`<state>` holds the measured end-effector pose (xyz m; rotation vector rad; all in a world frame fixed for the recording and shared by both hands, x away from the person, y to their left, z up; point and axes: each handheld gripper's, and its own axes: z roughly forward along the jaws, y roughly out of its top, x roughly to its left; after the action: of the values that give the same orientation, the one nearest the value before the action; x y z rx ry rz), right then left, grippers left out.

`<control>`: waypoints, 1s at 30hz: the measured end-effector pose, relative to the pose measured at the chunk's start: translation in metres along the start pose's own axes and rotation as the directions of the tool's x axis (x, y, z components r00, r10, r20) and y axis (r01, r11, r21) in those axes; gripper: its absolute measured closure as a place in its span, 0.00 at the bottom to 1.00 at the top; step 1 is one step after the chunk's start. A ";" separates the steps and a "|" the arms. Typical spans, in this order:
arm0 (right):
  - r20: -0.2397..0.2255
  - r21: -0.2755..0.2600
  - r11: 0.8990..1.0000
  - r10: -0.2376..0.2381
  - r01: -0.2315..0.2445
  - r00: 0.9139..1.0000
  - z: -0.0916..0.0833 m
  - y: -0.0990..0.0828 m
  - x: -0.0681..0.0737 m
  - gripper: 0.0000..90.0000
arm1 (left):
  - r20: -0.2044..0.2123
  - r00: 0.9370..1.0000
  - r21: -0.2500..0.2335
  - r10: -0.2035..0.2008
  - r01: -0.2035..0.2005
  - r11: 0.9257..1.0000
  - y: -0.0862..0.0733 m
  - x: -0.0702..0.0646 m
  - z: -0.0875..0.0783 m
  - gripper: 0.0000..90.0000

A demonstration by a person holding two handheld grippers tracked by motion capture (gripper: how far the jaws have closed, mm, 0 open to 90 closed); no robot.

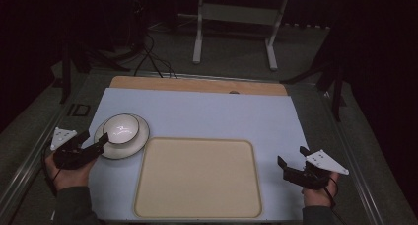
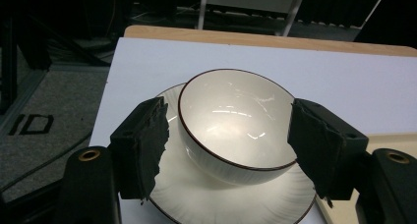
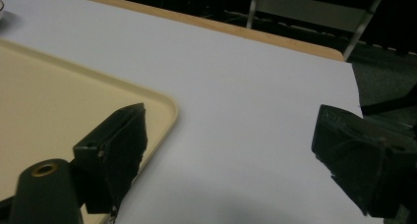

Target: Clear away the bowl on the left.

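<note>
Bowl (image 1: 121, 128) sits on a plate (image 1: 129, 147) at left-center, right beside the tray (image 1: 198, 212). Left gripper (image 2: 228, 135) is wide open around the bowl; right gripper (image 1: 291, 161) gapes empty lower right, plenty of bare table (image 1: 222, 116).

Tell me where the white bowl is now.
In the high view the white bowl sits on a white plate at the table's left side, just beyond the beige tray's far-left corner, beside the open left tool.
</note>
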<state>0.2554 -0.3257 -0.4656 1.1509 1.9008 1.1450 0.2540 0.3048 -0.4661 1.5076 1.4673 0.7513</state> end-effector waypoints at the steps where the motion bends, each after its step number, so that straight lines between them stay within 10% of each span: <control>1: -0.003 0.001 1.000 0.000 0.000 1.000 0.000 0.000 0.000 0.15 | -0.001 1.000 -0.001 0.004 -0.004 1.000 0.000 -0.001 0.000 0.36; 30: 0.017 -0.009 0.999 -0.030 0.030 0.999 0.000 0.000 0.003 0.15 | -0.034 0.999 0.020 -0.008 0.009 1.000 0.004 -0.003 0.016 0.39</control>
<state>0.2542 -0.3233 -0.4658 1.1198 1.8918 1.1227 0.2695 0.2999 -0.4686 1.5094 1.5102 0.7624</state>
